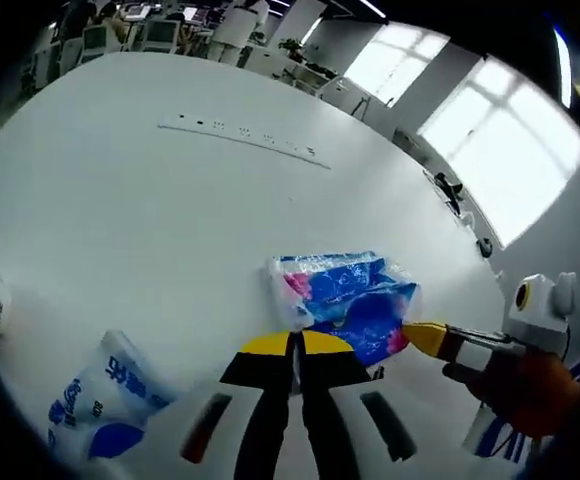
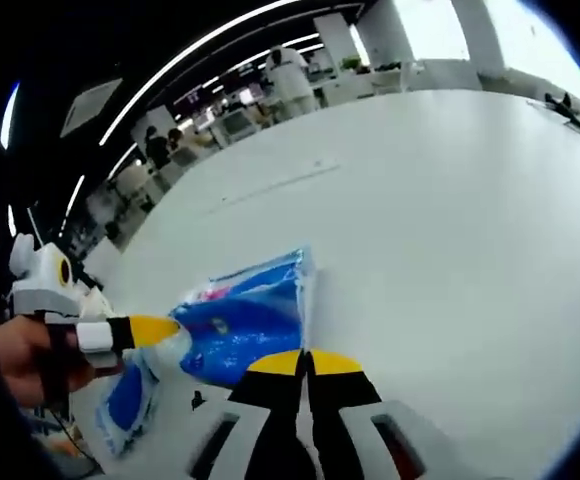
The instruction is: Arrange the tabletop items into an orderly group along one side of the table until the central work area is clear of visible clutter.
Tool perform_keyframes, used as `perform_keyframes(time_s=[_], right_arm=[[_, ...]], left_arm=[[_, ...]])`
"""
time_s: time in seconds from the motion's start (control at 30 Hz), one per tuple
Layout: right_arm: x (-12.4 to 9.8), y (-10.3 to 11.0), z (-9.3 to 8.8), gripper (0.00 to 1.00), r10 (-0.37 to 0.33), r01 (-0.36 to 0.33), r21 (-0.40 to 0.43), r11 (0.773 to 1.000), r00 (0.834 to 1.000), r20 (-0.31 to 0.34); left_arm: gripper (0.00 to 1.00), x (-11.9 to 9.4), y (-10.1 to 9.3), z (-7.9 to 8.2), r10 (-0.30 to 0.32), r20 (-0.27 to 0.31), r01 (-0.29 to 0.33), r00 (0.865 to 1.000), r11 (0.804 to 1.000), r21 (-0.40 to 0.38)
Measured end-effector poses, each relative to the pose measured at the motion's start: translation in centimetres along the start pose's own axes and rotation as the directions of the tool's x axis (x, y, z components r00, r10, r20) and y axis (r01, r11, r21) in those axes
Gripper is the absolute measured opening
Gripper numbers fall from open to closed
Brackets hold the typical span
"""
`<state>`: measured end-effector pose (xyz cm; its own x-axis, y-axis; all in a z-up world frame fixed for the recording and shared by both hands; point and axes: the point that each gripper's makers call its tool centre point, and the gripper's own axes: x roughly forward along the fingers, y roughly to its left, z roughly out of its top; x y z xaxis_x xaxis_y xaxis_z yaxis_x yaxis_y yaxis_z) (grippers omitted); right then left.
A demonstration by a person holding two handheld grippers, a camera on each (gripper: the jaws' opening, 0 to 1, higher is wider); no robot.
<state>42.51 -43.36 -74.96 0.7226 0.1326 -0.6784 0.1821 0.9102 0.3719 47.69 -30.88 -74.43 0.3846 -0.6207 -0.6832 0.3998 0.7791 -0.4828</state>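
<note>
Left gripper view: blue packet (image 1: pixel 350 300) lies just beyond closed, empty jaws.

Right tongs (image 2: pixel 308 358): jaws pressed together, yellow tips just at the near edge of the blue packet (image 2: pixel 245 325)
Left tongs (image 2: pixel 165 330): entering from the left; yellow tip touching the packet's left end
Desk (image 2: pixel 440 210): white; packet lies flat on it

Black tool (image 1: pixel 297 350) jaws, yellow tips, white bodies with red-black patches
</note>
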Motion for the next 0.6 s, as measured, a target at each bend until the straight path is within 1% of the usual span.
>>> perform_keyframes(time_s=[0.1,0.17,0.33,0.47,0.5,0.6], right_arm=[[0.1,-0.7,-0.4,0.00,-0.006,0.007,0.017,1.000,1.000,-0.001],[0.2,-1.1,-0.6,0.00,-0.015,0.015,0.039,0.999,1.000,-0.006],[0.3,-1.3,-0.3,0.00,-0.018,0.018,0.031,0.999,1.000,-0.002],[0.2,-1.5,-0.4,0.00,-0.023,0.023,0.036,0.999,1.000,-0.003],[0.0,-1.6,-0.4,0.00,-0.028,0.028,0.039,0.999,1.000,-0.002],[-0.5,-1.6,-0.4,0.06,-0.043,0.042,0.040,0.998,0.999,0.016]], left_arm=[[0.00,0.4,-0.2,-0.5,-0.003,-0.011,0.003,1.000,1.000,-0.003],[0.00,0.6,-0.4,-0.5,-0.007,-0.010,0.007,1.000,1.000,-0.010],[0.00,0.7,-0.9,-0.3,-0.018,-0.006,0.018,1.000,1.000,-0.024],[0.06,0.6,-0.8,-0.2,-0.029,-0.007,0.029,1.000,0.999,-0.025],[0.07,0.5,-0.9,-0.4,-0.040,-0.014,0.040,0.999,0.999,-0.019],[0.11,0.2,-0.5,-0.5,-0.029,-0.019,0.029,0.999,1.000,-0.008]])
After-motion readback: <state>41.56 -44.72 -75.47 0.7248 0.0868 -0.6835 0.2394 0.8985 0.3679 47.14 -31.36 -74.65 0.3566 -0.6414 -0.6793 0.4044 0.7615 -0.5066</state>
